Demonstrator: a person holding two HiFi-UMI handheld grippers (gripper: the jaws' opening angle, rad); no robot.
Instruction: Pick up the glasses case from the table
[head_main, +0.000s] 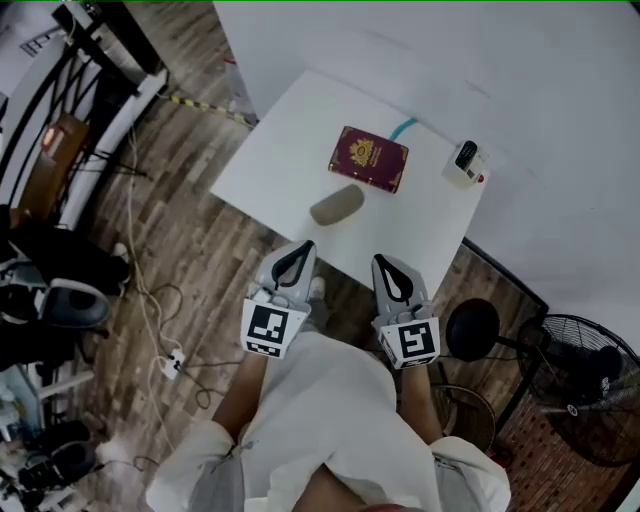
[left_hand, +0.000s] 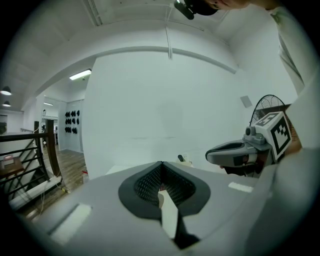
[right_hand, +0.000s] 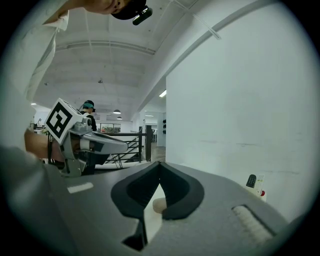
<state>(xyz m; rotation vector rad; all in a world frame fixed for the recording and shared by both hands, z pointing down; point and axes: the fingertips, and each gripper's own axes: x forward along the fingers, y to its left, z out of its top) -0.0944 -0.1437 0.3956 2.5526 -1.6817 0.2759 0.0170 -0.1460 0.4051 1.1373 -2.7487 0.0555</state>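
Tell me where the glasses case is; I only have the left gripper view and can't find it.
Observer: The case lies on the table, close to the edge that the left gripper faces.
Operator: Say what's next to it.
Observer: A maroon booklet lies just beyond it.
Operator: Report the right gripper's jaws.
Observer: The right gripper is shut, with nothing in it.

Table (head_main: 285, 150): glasses case (head_main: 337, 204), booklet (head_main: 369, 158), remote (head_main: 466, 158)
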